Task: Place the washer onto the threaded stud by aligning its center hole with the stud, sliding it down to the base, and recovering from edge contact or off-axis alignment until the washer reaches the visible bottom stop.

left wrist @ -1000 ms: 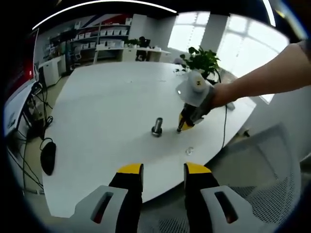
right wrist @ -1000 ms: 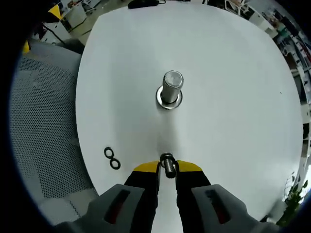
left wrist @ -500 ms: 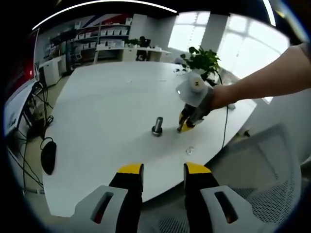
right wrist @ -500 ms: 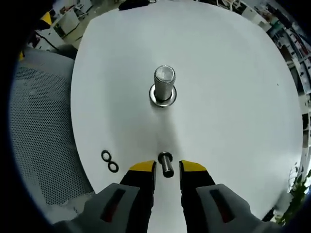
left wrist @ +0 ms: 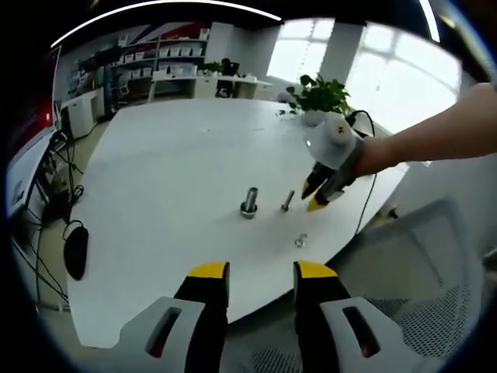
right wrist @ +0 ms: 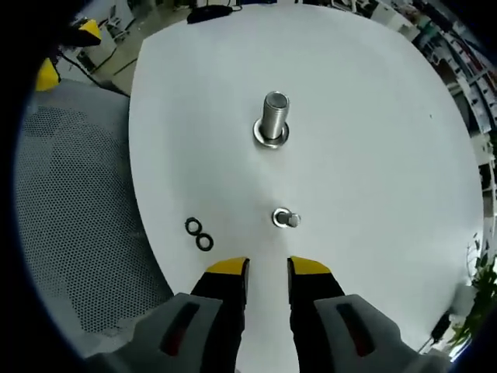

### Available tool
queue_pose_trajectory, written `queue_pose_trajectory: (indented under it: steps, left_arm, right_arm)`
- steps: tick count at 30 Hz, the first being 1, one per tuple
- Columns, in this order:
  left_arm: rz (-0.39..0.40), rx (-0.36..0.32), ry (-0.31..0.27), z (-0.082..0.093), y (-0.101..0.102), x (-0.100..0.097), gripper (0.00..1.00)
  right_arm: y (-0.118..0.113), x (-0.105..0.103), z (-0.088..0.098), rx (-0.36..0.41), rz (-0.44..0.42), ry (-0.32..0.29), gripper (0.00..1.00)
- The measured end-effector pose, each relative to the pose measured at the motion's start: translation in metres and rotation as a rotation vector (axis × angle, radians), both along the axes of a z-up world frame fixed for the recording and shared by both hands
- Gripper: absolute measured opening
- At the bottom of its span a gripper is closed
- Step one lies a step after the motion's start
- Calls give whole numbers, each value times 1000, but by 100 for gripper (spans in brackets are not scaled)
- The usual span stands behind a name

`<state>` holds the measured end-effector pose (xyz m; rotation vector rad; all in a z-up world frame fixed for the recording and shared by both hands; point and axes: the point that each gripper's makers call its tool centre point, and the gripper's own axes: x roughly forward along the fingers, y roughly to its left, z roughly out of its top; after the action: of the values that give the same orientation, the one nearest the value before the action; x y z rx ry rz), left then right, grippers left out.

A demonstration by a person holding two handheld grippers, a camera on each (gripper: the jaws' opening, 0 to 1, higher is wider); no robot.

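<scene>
Right gripper [right wrist: 260, 268] has let go of the small bolt [right wrist: 286, 219].
It stands free on the table [right wrist: 373, 155] near the threaded stud [right wrist: 272, 120]; both grippers' jaws apart, empty; washers [right wrist: 199, 234] untouched.

left view: low, off table edge | right view: above, seemingly steeper — shared: stud [left wrist: 249, 202] [right wrist: 273, 118]

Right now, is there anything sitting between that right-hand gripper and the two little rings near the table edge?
Nothing visible. The two washers lie on bare white table just beside the open right gripper. The small stud and the large bolt stand further out, off that path.
</scene>
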<state>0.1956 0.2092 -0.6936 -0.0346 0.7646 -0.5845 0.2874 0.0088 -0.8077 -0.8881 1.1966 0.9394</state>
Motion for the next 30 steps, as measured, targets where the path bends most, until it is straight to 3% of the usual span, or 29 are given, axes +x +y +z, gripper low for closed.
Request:
queue_pose_trajectory:
  steps: [21, 30]
  left_arm:
    - [6, -10, 4, 0, 0, -1, 31]
    - [7, -7, 8, -1, 1, 0, 31]
  right_arm:
    - [27, -39, -20, 14, 89, 80, 22]
    - [30, -43, -27, 5, 151, 65, 24]
